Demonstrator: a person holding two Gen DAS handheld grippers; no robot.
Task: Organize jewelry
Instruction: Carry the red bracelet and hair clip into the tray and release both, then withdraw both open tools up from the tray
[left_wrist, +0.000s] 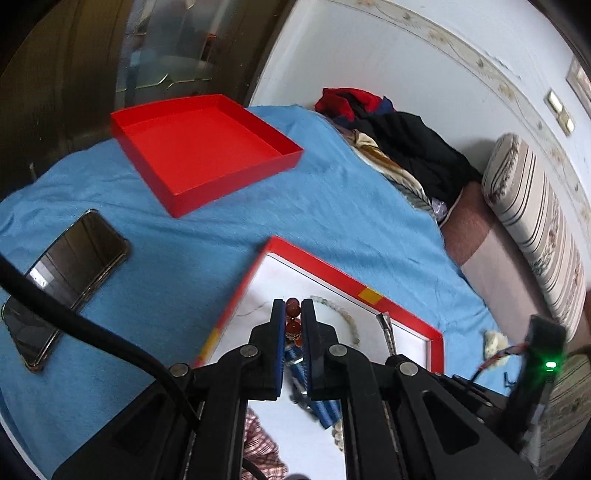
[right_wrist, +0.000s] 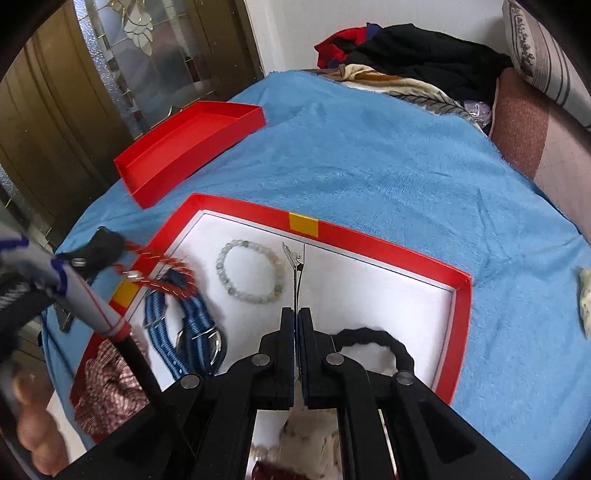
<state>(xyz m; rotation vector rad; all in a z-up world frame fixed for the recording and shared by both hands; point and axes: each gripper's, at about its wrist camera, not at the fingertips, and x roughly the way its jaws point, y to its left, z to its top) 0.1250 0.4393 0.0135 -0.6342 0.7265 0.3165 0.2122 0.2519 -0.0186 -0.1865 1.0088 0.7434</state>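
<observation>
Red jewelry box (right_wrist: 388, 243), yellow tape patch (right_wrist: 303, 224), no readable writing

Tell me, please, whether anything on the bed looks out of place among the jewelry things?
Yes: a phone lies on the blue blanket left of the jewelry box, and a small cream scrap sits loose on the blanket to its right; neither belongs with jewelry.

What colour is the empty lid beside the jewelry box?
Red lid, clearest in the left wrist view.

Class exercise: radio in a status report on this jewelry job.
Left gripper shut on red bead bracelet. Right gripper shut on silver hair clip. Both over tray. Nothing blocking.
</observation>
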